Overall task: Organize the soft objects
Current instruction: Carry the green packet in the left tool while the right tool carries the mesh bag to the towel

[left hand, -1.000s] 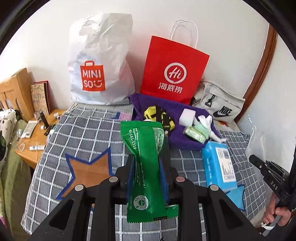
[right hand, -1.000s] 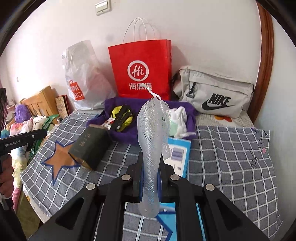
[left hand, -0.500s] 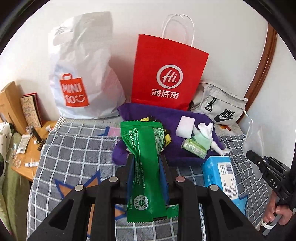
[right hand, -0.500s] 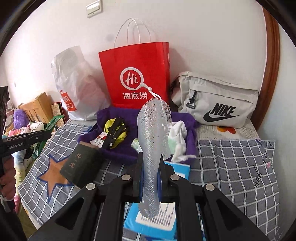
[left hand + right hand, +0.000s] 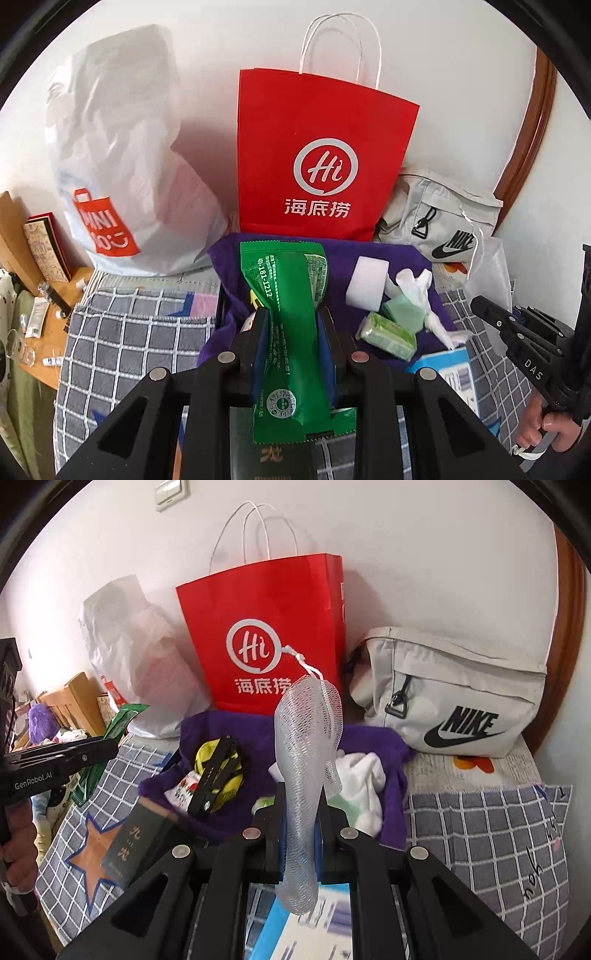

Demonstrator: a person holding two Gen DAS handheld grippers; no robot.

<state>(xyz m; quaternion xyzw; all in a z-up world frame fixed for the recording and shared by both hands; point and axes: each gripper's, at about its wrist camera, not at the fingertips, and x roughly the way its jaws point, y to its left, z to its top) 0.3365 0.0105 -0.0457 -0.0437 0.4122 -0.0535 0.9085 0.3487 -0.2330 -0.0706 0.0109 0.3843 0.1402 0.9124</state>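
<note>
Left gripper: fingers clenched on a green sachet, which stands upright between them, its top edge in line with the purple cloth bin beyond. Right gripper: fingers clenched on a white mesh pouch, held upright, its cord loop at the top.

The purple cloth bin sits on the checked bedspread, against the foot of a red paper bag. In the bin: a white sponge block, a green wrapped pack, crumpled white tissue, and a yellow-and-black item at the left side; what lies under it is unclear, possibly a small printed packet.

Left of the red bag stands a white plastic shopping bag; right of it, a grey waist bag. A dark green box lies on the bedspread just near-left of the bin. A blue-and-white pack lies at the bin's near-right corner.
</note>
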